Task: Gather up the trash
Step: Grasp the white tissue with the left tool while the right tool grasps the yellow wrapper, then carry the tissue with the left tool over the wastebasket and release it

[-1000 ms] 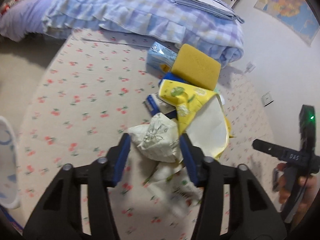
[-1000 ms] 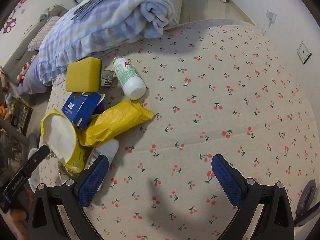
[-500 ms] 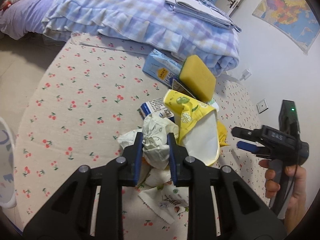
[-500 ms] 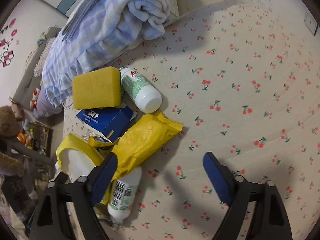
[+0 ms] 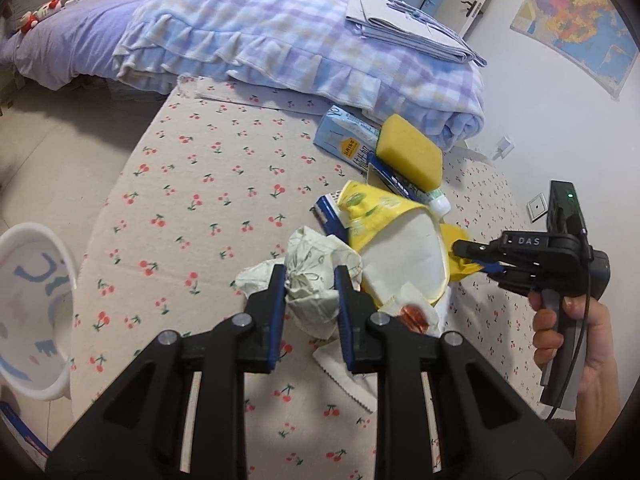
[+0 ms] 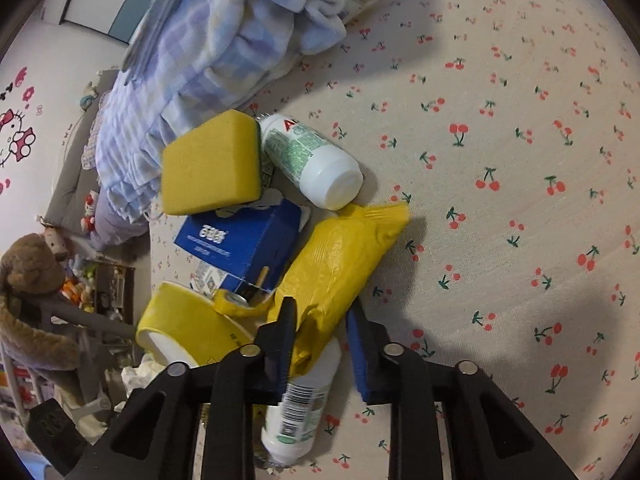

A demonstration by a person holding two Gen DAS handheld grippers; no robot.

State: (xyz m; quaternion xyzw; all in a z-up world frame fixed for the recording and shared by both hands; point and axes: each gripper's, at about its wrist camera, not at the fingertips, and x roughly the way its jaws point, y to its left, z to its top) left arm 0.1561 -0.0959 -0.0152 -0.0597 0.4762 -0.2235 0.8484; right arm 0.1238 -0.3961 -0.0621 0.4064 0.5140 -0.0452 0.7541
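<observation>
A pile of trash lies on the cherry-print cover (image 5: 200, 200). My left gripper (image 5: 310, 284) is shut on a crumpled white paper wrapper (image 5: 312, 252) with green print, held slightly off the cover. My right gripper (image 6: 320, 316) has its jaws closing, and the near end of a yellow plastic bag (image 6: 336, 256) is pinched between the pads. In the left wrist view, the right gripper (image 5: 472, 254) sits at the pile's right edge, held by a hand (image 5: 576, 344). A white bottle (image 6: 304, 400) lies partly under the bag.
A yellow sponge (image 6: 210, 168), a blue box (image 6: 240, 240), another white bottle (image 6: 312, 160), a yellow paper tub (image 5: 400, 256) and a pale blue carton (image 5: 346, 142) crowd the pile. A checked blanket (image 5: 280, 40) lies behind. A white basket (image 5: 36, 300) stands at left.
My left gripper closed on the crumpled paper and rose a little with it. My right gripper came down over the yellow bag's end and its wide jaws drew together.
</observation>
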